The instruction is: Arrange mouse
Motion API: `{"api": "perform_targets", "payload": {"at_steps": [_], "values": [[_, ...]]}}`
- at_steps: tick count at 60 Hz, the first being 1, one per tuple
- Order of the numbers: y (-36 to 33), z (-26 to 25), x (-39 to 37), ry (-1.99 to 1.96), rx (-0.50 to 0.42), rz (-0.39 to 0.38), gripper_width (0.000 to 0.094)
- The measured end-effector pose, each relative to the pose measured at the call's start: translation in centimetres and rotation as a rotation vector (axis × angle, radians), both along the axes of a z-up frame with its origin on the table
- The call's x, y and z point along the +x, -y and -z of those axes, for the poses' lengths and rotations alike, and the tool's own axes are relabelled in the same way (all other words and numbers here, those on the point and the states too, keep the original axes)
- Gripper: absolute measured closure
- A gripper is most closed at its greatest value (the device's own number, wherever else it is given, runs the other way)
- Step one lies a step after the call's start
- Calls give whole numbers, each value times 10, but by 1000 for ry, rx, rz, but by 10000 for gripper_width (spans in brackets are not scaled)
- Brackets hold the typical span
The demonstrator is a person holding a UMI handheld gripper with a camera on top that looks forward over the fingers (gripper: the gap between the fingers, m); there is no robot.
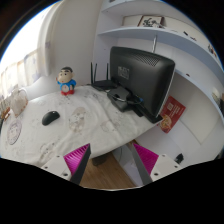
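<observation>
I am holding my gripper (pixel 113 160) spread and empty; mouse (pixel 50 117) is lying far left of monitor (pixel 141 75), not arranged yet.

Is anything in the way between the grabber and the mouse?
Nothing visible blocks it. The mouse lies on bare white desk, beyond the open gripper and off to one side. The doll figure and monitor stand farther back.

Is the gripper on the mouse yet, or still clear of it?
Apart. The gripper view shows the mouse lying on the white desk, well beyond the open gripper, with bare desk between it and the nearer finger.
</observation>
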State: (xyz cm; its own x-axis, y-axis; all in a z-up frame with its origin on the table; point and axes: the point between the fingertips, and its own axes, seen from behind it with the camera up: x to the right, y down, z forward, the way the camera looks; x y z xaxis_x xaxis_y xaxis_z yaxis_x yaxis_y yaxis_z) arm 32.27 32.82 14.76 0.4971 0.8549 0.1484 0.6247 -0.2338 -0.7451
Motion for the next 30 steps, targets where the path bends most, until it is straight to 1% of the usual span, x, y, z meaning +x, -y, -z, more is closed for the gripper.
{"api": "perform_targets", "payload": {"at_steps": [8, 21, 30], "values": [[27, 6, -24, -12, -3, -72, 80], [103, 17, -69, -31, -13, -260, 76], [160, 28, -93, -48, -41, -366, 78]]}}
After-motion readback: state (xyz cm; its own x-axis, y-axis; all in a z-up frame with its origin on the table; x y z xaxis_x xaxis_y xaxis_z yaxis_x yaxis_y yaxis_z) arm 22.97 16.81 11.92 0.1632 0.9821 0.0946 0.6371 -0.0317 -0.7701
